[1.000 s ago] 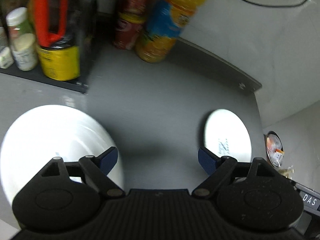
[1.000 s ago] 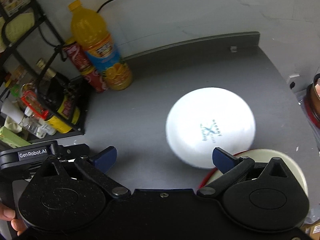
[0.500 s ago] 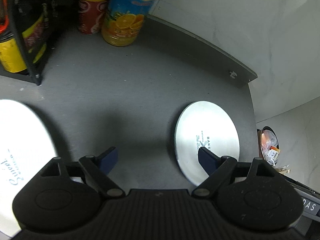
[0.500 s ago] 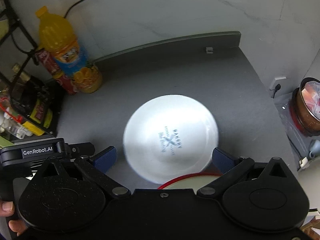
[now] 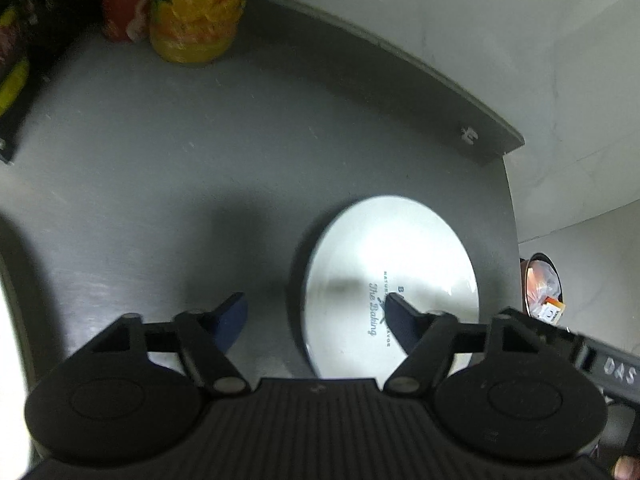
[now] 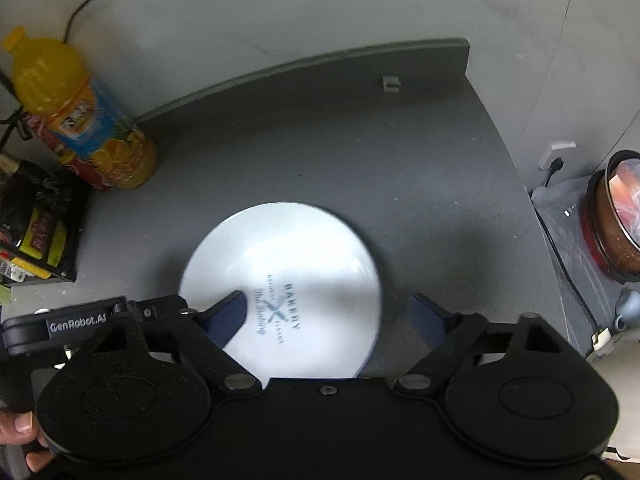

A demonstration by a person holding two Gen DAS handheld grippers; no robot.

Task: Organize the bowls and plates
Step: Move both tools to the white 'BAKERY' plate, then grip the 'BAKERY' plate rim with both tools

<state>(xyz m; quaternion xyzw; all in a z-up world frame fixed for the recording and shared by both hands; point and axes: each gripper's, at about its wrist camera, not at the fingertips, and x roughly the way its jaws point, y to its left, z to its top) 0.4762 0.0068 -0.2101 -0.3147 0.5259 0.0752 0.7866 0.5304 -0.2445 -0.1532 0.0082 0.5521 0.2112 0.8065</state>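
White plate (image 6: 288,276) flat on grey counter (image 6: 400,160) — both grippers' fingers (image 5: 232,316) spread, holding nothing.

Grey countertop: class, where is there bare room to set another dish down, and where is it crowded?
The countertop is bare between the white plate and the raised back edge, and left of the plate towards the orange juice bottle. It is crowded at the far left, where bottle, red can and black rack cluster.
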